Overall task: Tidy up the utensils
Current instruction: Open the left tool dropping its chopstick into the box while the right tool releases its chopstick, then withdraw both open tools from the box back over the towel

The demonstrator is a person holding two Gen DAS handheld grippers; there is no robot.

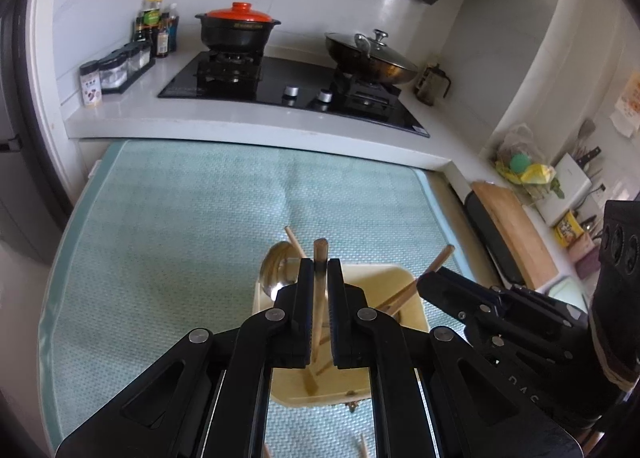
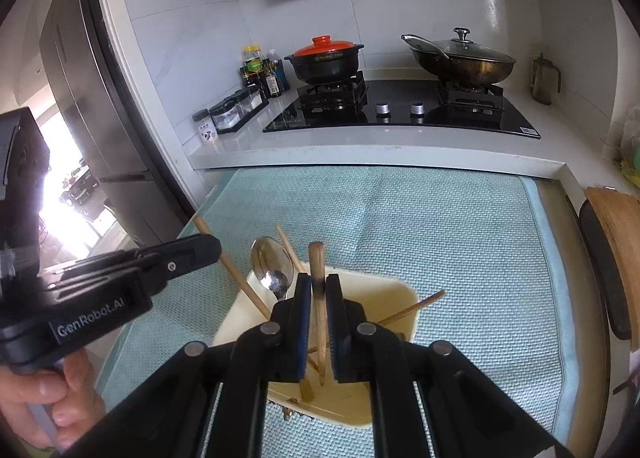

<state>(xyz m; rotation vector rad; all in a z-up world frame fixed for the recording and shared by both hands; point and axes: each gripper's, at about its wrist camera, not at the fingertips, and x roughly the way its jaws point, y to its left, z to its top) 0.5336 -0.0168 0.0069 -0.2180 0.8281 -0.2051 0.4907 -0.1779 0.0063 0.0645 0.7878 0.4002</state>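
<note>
A cream utensil bin (image 1: 380,268) (image 2: 368,276) stands on the teal mat with a metal spoon (image 1: 276,266) (image 2: 272,262) and several wooden chopsticks leaning in it. My left gripper (image 1: 320,262) hangs over the bin, shut on an upright chopstick (image 1: 320,248) whose lower end points into the bin. In the right wrist view the left gripper (image 2: 214,246) comes in from the left with its chopstick (image 2: 240,279) slanting down. My right gripper (image 2: 319,278) is also over the bin, its pads against another upright chopstick (image 2: 316,258). It shows at the right as the right gripper (image 1: 424,282).
The teal mat (image 1: 180,218) covers a low table before a white counter (image 1: 240,126) with a gas hob, a red-lidded pot (image 1: 238,30) and a wok (image 1: 372,58). Spice jars (image 1: 116,70) stand left, a cutting board (image 1: 516,230) right. A loose chopstick (image 1: 363,446) lies near me.
</note>
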